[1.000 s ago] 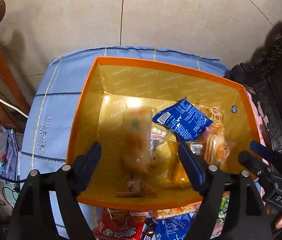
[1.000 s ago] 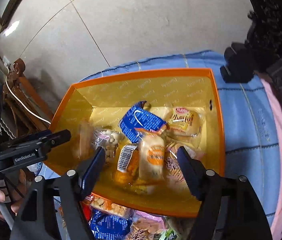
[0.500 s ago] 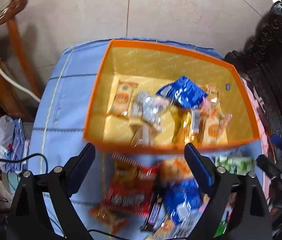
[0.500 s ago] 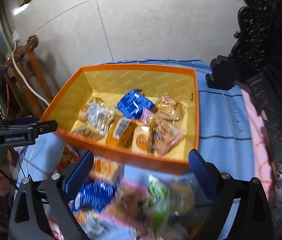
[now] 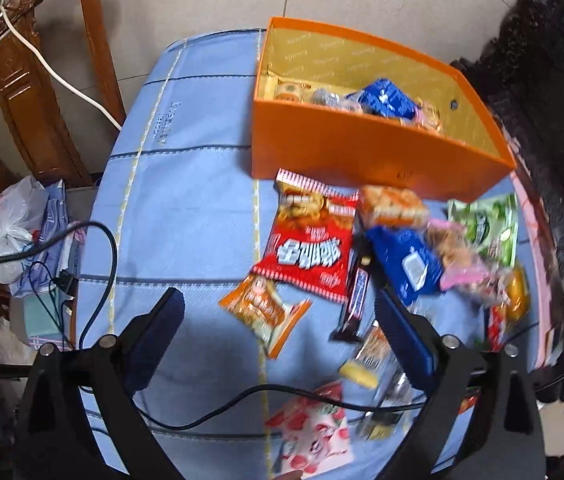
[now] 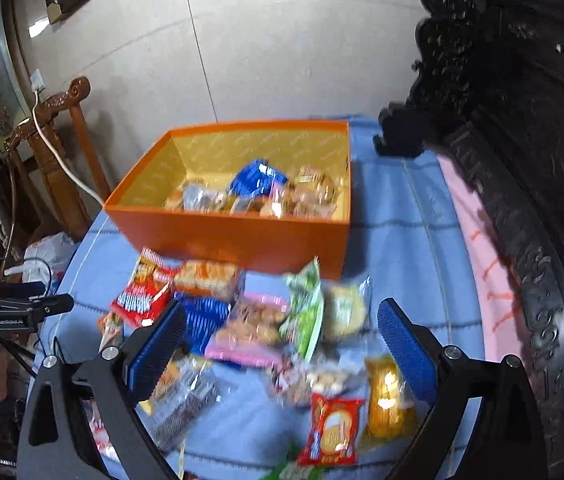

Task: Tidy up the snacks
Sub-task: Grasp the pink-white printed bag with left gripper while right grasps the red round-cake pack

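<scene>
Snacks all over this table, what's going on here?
A person with a gripper in each hand is sorting snack packets into the orange box. Several packets already lie inside it; many more lie loose on the blue cloth in front, among them a red bag. The left gripper and right gripper have just been opening and hang empty above the loose pile.

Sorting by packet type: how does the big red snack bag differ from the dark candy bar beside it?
The big red snack bag is broad, flat and bright red with white lettering; the dark candy bar is narrow, long and dark-wrapped. The bag lies nearer the orange box. Both lie loose on the blue cloth.
</scene>
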`<state>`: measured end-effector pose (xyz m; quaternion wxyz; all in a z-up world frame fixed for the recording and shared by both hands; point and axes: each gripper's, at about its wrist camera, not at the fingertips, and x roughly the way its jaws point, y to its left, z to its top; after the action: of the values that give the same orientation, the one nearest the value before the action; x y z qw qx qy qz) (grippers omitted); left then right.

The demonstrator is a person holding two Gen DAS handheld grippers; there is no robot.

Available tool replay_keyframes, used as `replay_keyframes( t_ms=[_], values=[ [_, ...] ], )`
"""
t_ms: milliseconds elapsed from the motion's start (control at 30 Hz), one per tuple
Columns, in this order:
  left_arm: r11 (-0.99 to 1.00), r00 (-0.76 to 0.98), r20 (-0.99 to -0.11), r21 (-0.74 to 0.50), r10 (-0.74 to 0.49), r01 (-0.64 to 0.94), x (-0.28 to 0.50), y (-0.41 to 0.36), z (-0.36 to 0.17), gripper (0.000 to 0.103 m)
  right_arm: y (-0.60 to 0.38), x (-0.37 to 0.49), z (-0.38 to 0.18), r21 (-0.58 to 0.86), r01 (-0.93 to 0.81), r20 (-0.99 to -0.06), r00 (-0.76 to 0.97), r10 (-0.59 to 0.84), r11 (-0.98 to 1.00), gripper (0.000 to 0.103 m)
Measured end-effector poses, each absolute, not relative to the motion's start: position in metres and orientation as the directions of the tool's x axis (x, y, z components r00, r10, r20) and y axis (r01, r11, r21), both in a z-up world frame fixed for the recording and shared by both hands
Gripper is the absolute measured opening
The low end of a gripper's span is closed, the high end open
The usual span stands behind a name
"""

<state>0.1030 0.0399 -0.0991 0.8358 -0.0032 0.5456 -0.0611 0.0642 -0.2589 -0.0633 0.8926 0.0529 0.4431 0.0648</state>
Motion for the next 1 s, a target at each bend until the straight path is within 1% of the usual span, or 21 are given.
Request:
replay_keyframes(
  t_ms=[67, 100, 167, 233, 300, 333, 367, 400, 500, 700, 833, 933, 1000],
  values=[
    [0.995, 0.417, -0.906, -0.037, -0.072, 0.092, 0.097, 0.040, -0.099, 0.094, -0.263, 0.061, -0.064, 0.199, -0.037, -0.804, 0.566, 0.185, 0.979, 0.097],
    [0.995, 0.432, -0.899, -0.029, -0.069, 0.100, 0.093, 0.040, -0.097, 0.094, -0.266, 0.059, -0.065, 0.247, -0.031, -0.805, 0.549, 0.223, 0.969, 0.097],
    [0.993, 0.453, -0.890, -0.002, -0.055, 0.116, 0.087, 0.037, -0.095, 0.094, -0.272, 0.053, -0.063, 0.257, 0.016, -0.803, 0.559, 0.205, 0.966, 0.098],
    [0.989, 0.422, -0.904, -0.005, -0.069, 0.151, 0.082, 0.033, -0.100, 0.095, -0.280, 0.047, -0.063, 0.197, 0.094, -0.807, 0.581, 0.106, 0.976, 0.099],
    [0.983, 0.375, -0.921, -0.040, -0.106, 0.179, 0.077, 0.032, -0.108, 0.094, -0.291, 0.043, -0.068, 0.099, 0.198, -0.816, 0.577, -0.034, 0.975, 0.099],
    [0.982, 0.362, -0.925, -0.051, -0.115, 0.182, 0.075, 0.032, -0.111, 0.094, -0.297, 0.041, -0.073, 0.079, 0.225, -0.824, 0.562, -0.064, 0.971, 0.099],
    [0.980, 0.346, -0.929, -0.068, -0.131, 0.187, 0.072, 0.033, -0.115, 0.094, -0.302, 0.038, -0.078, 0.084, 0.232, -0.832, 0.551, -0.060, 0.969, 0.099],
    [0.977, 0.324, -0.934, -0.093, -0.151, 0.190, 0.068, 0.033, -0.119, 0.094, -0.307, 0.033, -0.085, 0.124, 0.220, -0.840, 0.542, -0.015, 0.968, 0.099],
    [0.972, 0.265, -0.949, -0.117, -0.171, 0.205, 0.058, 0.034, -0.130, 0.094, -0.308, 0.019, -0.099, 0.193, 0.213, -0.853, 0.519, 0.056, 0.958, 0.099],
    [0.973, 0.129, -0.981, -0.118, -0.145, 0.198, 0.038, 0.037, -0.159, 0.094, -0.282, 0.006, -0.115, 0.186, 0.163, -0.887, 0.451, 0.094, 0.969, 0.099],
    [0.977, 0.084, -0.990, -0.097, -0.114, 0.188, 0.020, 0.045, -0.174, 0.094, -0.269, 0.001, -0.124, 0.139, 0.160, -0.903, 0.425, 0.059, 0.977, 0.099],
    [0.980, 0.111, -0.987, -0.099, -0.119, 0.170, 0.011, 0.053, -0.171, 0.094, -0.265, -0.002, -0.129, 0.087, 0.166, -0.905, 0.426, 0.009, 0.982, 0.099],
    [0.982, 0.104, -0.987, -0.107, -0.124, 0.155, 0.008, 0.058, -0.173, 0.094, -0.257, -0.006, -0.129, 0.037, 0.109, -0.896, 0.443, -0.016, 0.993, 0.099]
  ],
)
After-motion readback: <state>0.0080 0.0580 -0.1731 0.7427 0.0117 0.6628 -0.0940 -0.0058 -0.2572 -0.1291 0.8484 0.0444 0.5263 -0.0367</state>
